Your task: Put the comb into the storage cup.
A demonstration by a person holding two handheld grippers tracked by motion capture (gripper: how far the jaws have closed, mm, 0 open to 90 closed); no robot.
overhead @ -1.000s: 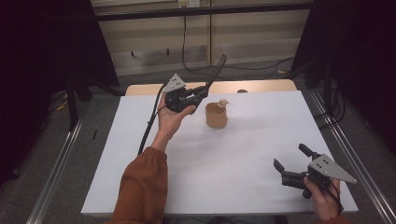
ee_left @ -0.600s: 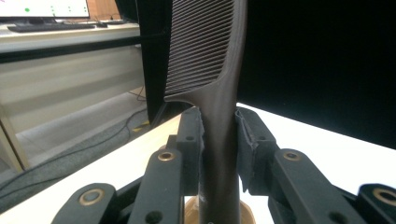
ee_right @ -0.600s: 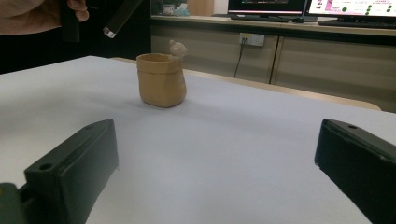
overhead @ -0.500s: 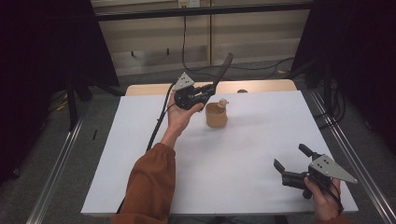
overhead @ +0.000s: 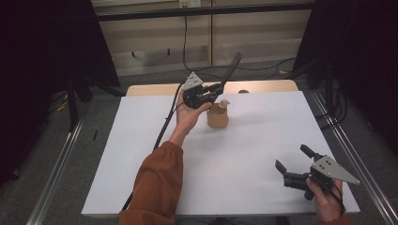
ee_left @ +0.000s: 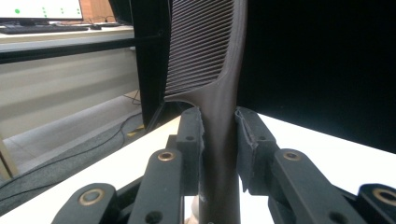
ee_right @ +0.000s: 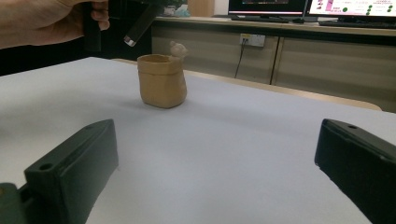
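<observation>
A dark brown comb (overhead: 232, 68) points up and to the right, its handle clamped in my left gripper (overhead: 217, 88), which a hand holds in the air just above and left of a tan cup (overhead: 218, 117). The left gripper view shows both pads pressed on the comb's handle (ee_left: 219, 154), with the teeth (ee_left: 201, 46) above. A small pale figure sits on the cup's rim (ee_right: 177, 48). My right gripper (overhead: 292, 158) rests near the table's front right corner, jaws wide apart with nothing between them. From there the cup (ee_right: 162, 80) stands ahead, with the comb's handle end (ee_right: 140, 23) hanging over it.
The white tabletop (overhead: 141, 164) lies on a wooden table whose far edge (overhead: 263, 86) shows. Metal rails (overhead: 61, 164) run along both sides. Cables (overhead: 263, 68) lie on the floor behind. Monitors (ee_right: 355, 7) stand on a counter in the background.
The left hand has carried the comb to the right and slightly down, closer over the cup. The right gripper has stayed where it was.
</observation>
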